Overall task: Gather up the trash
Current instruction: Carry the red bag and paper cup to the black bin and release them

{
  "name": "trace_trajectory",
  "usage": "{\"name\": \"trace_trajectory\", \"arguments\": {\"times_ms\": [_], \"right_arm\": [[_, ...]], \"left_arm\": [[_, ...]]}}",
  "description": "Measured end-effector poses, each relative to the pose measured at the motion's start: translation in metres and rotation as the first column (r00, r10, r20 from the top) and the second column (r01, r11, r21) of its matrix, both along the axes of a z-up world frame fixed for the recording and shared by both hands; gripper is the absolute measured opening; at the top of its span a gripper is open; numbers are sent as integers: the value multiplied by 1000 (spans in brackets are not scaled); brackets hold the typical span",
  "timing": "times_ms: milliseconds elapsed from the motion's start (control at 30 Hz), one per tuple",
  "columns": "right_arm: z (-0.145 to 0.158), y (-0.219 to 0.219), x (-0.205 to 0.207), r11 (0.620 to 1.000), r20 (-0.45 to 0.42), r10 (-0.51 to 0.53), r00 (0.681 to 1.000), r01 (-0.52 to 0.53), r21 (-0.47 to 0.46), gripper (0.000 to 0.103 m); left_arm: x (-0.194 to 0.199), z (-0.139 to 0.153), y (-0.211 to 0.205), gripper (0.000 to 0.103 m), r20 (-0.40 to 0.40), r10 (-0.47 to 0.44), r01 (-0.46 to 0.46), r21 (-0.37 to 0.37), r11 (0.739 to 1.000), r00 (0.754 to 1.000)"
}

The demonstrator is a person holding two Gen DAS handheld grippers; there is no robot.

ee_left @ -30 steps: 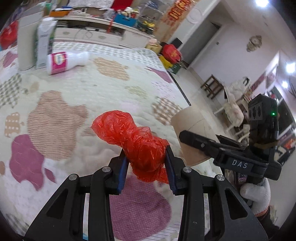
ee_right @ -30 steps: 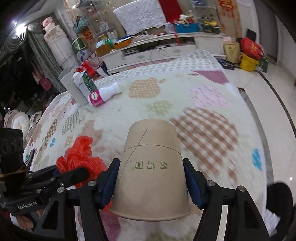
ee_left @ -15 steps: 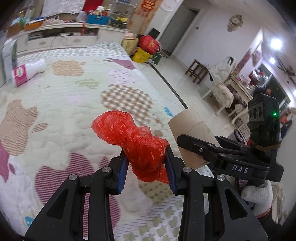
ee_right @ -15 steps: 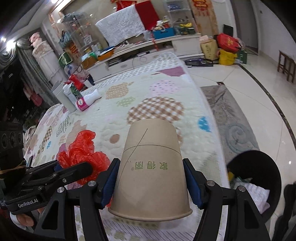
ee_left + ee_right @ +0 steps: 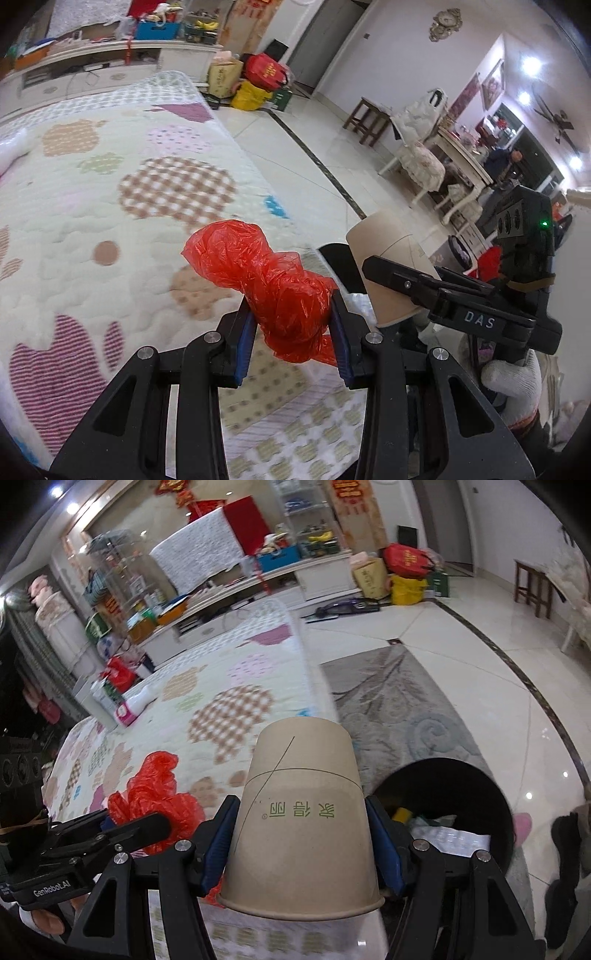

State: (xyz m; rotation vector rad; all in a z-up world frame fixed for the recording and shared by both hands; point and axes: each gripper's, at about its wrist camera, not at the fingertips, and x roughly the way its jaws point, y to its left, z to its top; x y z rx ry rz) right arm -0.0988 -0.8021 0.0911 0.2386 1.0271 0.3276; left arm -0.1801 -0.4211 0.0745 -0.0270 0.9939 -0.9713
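Left grip: my left gripper [image 5: 291, 328] is clamped on a crumpled red plastic bag [image 5: 266, 280], blue pads pressing its lower part from both sides.
Bag axis: the wad runs long from my pads up and away to the left, its loose end out past the fingertips, a small tail hanging below them.
Bag place: held in the air over the near edge of the patchwork quilt [image 5: 110, 192], beside the cup in my other hand.
Left tool writing: "GenRobot.AI" is printed on its body, read from the right wrist view.
Right grip: my right gripper [image 5: 301, 834] is closed on a brown paper cup [image 5: 301, 812], one pad on each side wall.
Cup axis: upside down, closed base pointing away from me and the wide rolled rim toward the camera.
Cup writing: green Chinese characters with a small registered mark, printed upside down as I see them; I cannot read them surely.
Right tool writing: "DAS" on its side, seen from the left wrist view.
Cup place: held off the quilt's edge, just left of the black trash bin [image 5: 461, 775] on the grey rug [image 5: 388, 701]; the bin already holds paper and scraps.
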Motion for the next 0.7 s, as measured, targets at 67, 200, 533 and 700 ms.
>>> {"name": "trace_trajectory", "arguments": {"times_ms": [67,200,533,700], "right_arm": [[-1,-13,-1,1000,1,-28,1000,28,-9,65],[-6,-43,-2,996,-9,-91,996,91,-21,65],[-35,-102,3,977,-61,-214,975,212,-24,65],[-47,-117,10,967,-78,-256,964,255,-25,77]], "left_arm": [[-4,0,-12,35,-5,-25,25,-7,1000,1000],[-12,0,-37,35,-7,-73,72,-13,997,997],[-17,-14,-99,37,-37,-136,135,-34,990,990],[-19,-22,-113,52,-20,-157,157,-28,987,987]]}}
